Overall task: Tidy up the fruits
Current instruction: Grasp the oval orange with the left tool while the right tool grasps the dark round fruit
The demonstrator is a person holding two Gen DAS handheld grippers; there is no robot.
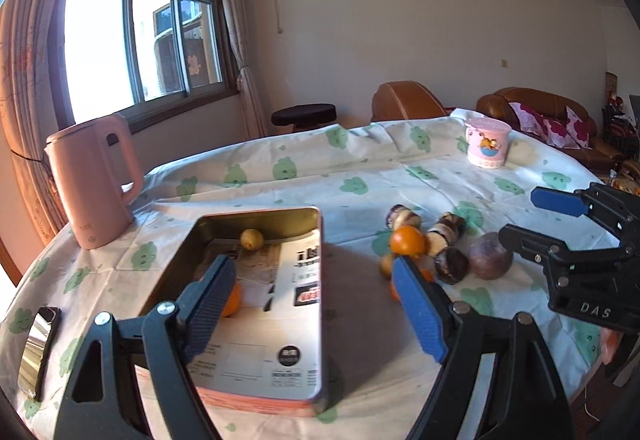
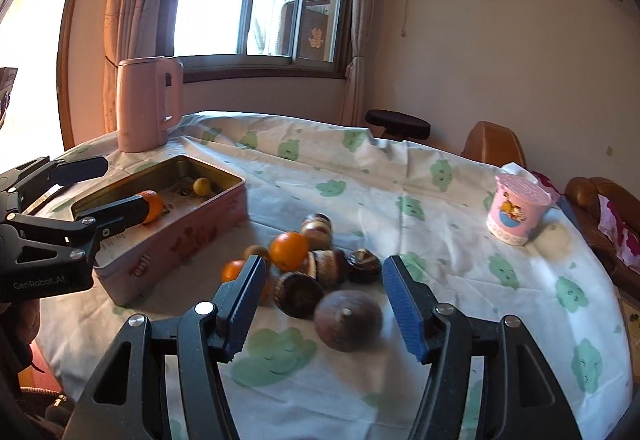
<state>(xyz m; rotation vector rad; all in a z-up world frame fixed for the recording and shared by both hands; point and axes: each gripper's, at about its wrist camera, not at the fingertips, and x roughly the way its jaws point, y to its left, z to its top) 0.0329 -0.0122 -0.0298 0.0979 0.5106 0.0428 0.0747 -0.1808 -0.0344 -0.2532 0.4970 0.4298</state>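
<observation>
1. Pink kettle (image 1: 94, 180), upright, far left beyond the jaws.
2. Pink cartoon cup (image 1: 487, 142), far right, on green-print tablecloth (image 1: 304, 176).
3. Phone (image 1: 38, 350), flat, left of jaws.

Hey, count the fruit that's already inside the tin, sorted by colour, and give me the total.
Orange fruit: 1
Yellow fruit: 1
Total in the tin: 2
</observation>
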